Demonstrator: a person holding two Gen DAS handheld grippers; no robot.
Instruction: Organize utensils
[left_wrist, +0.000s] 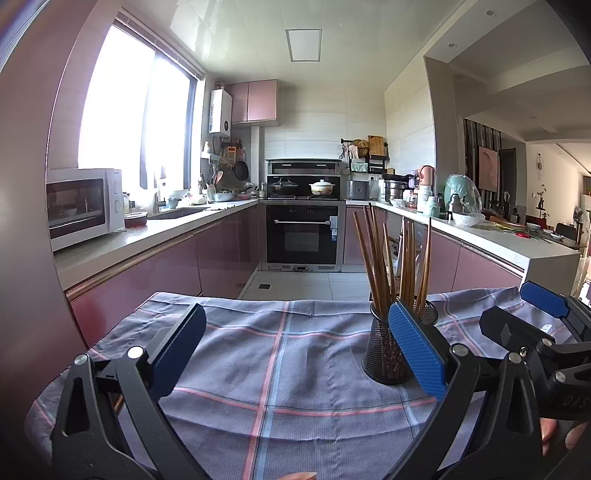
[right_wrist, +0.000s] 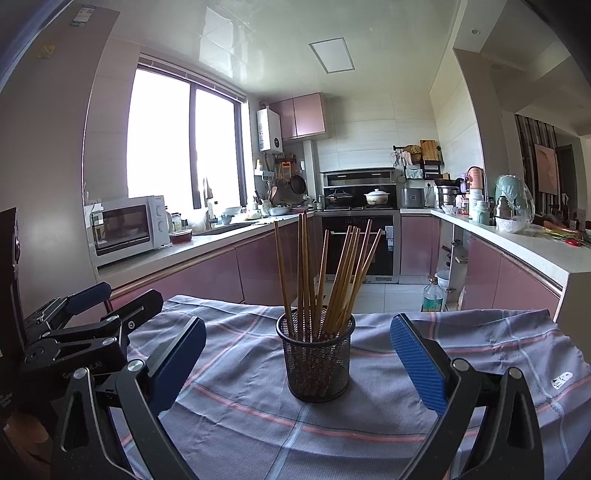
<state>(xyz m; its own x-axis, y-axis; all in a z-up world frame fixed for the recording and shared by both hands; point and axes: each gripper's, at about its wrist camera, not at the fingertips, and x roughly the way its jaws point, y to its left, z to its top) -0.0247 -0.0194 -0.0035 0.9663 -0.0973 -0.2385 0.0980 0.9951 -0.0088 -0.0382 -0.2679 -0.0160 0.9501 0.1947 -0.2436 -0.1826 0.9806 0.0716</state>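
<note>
One mesh cup (right_wrist: 316, 363), about twelve chopsticks (right_wrist: 325, 280) upright inside; left tongs (left_wrist: 295, 354), right tongs (right_wrist: 297, 363) both spread, empty.

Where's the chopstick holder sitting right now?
The mesh holder stands upright on the checked cloth, centred between the right gripper fingers; in the left wrist view it is right of centre.

Checked cloth (right_wrist: 480, 332), white microwave (right_wrist: 127, 225) (left counter), black oven (right_wrist: 360, 247).

Left tool (left_wrist: 297, 350) hovers level, blue fingers (left_wrist: 415, 349) spread wide with nothing between them. Right tool (right_wrist: 297, 360) sits alongside it, fingers equally wide and empty. Fingertips (left_wrist: 548, 430) peek in at the lower edge.
</note>
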